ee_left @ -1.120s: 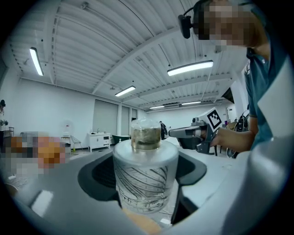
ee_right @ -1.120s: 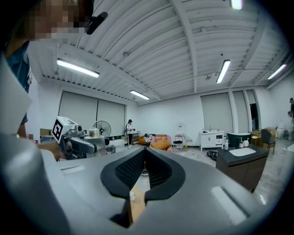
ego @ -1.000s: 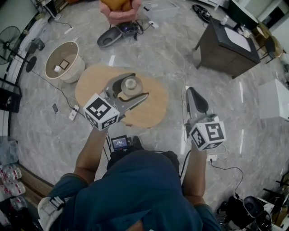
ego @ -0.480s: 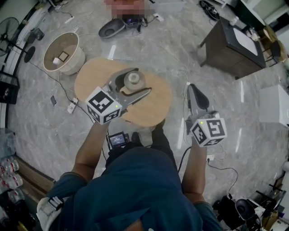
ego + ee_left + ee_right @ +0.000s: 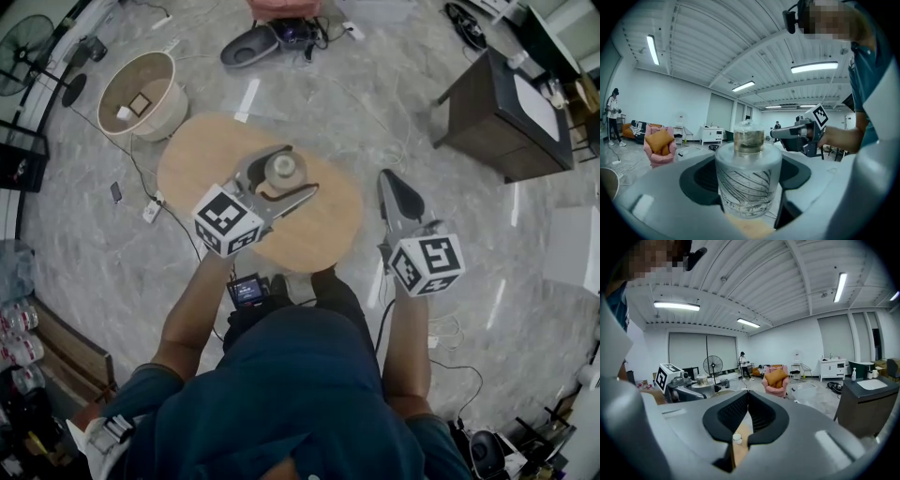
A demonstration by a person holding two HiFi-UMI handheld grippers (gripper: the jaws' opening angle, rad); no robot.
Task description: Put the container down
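Observation:
A clear glass container with a stopper lid sits between the jaws of my left gripper, above the round wooden table. In the left gripper view the container fills the middle. Dark pads close against both its sides, and a tan strip of table shows below it. My right gripper hangs past the table's right edge, over the floor, shut and empty. In the right gripper view its jaw tips meet. Behind them a slit shows the tan table edge and a small white thing.
A beige round bin stands on the floor left of the table. A dark cabinet stands at the right. Cables and a socket strip lie near the table's left. A pink armchair and a standing fan are farther off.
The head view has shifted, so the table sits a little lower and more central. The left gripper still holds the container over the table. The right gripper has drifted slightly nearer the table's edge.

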